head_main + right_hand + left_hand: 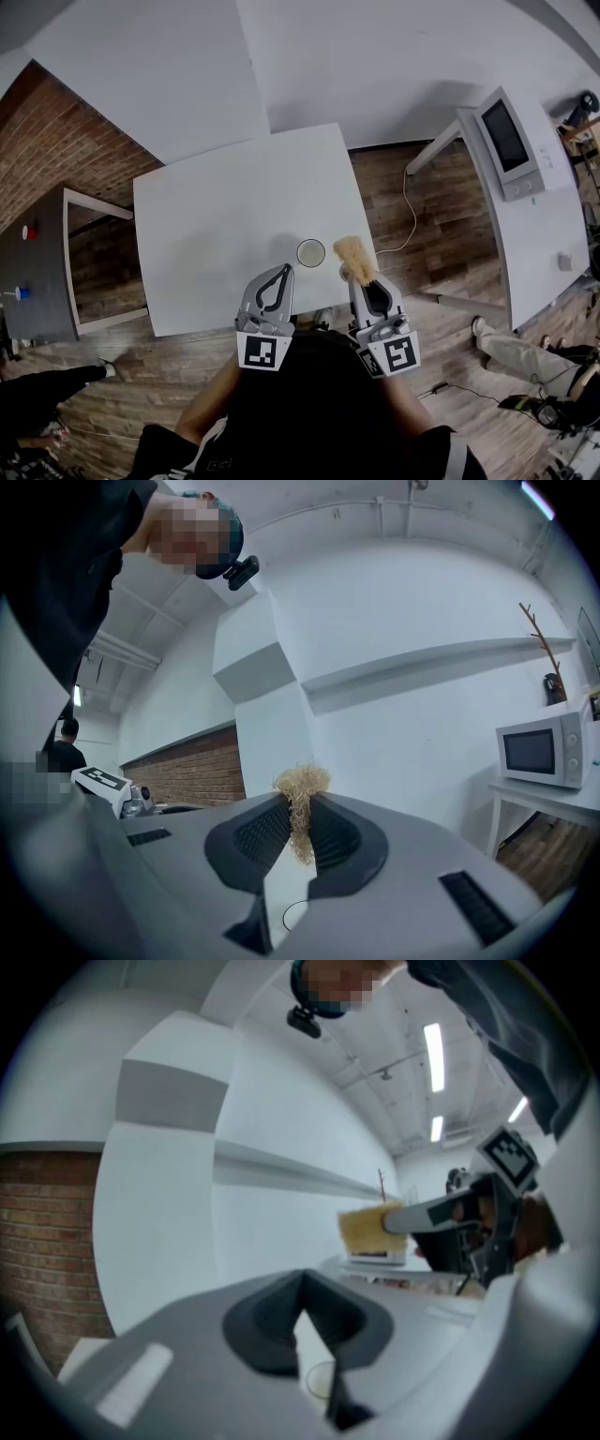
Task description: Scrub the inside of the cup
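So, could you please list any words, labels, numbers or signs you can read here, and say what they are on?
No readable text anywhere.
Left marker cube: black-and-white square pattern, no words.
Right marker cube: a similar pattern, no words.
Microwave: control panel too small to read.
Cup and scrubber: no print visible.
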`<move>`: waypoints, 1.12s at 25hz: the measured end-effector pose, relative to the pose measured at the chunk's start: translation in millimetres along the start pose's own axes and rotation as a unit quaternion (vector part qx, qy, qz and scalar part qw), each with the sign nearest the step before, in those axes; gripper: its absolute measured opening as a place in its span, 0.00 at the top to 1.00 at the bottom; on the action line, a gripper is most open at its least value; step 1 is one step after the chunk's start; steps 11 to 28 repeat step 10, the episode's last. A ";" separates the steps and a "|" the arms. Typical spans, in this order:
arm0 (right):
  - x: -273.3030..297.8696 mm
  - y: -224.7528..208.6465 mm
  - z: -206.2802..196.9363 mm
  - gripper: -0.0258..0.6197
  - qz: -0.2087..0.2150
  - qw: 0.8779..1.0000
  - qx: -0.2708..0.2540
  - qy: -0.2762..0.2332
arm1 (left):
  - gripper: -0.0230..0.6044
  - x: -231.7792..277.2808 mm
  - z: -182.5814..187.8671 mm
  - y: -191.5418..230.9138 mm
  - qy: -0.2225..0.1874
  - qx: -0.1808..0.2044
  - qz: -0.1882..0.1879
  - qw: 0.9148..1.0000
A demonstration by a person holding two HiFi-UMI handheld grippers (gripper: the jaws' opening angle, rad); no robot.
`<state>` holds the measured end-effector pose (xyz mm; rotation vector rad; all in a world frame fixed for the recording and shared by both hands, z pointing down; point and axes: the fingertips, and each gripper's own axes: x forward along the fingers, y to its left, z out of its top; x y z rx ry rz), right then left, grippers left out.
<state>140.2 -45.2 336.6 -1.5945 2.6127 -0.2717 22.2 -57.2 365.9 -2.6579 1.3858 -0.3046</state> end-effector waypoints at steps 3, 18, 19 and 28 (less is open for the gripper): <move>1.5 3.2 0.6 0.90 -0.001 1.000 0.003 0.000 | 0.96 -1.4 0.7 2.1 -0.004 0.001 -0.001 1.000; 0.8 4.3 2.5 0.90 -0.008 1.000 0.000 -0.007 | 0.96 -4.6 -2.3 3.4 0.000 -0.005 -0.002 1.000; 0.8 4.3 2.5 0.90 -0.008 1.000 0.000 -0.007 | 0.96 -4.6 -2.3 3.4 0.000 -0.005 -0.002 1.000; 0.8 4.3 2.5 0.90 -0.008 1.000 0.000 -0.007 | 0.96 -4.6 -2.3 3.4 0.000 -0.005 -0.002 1.000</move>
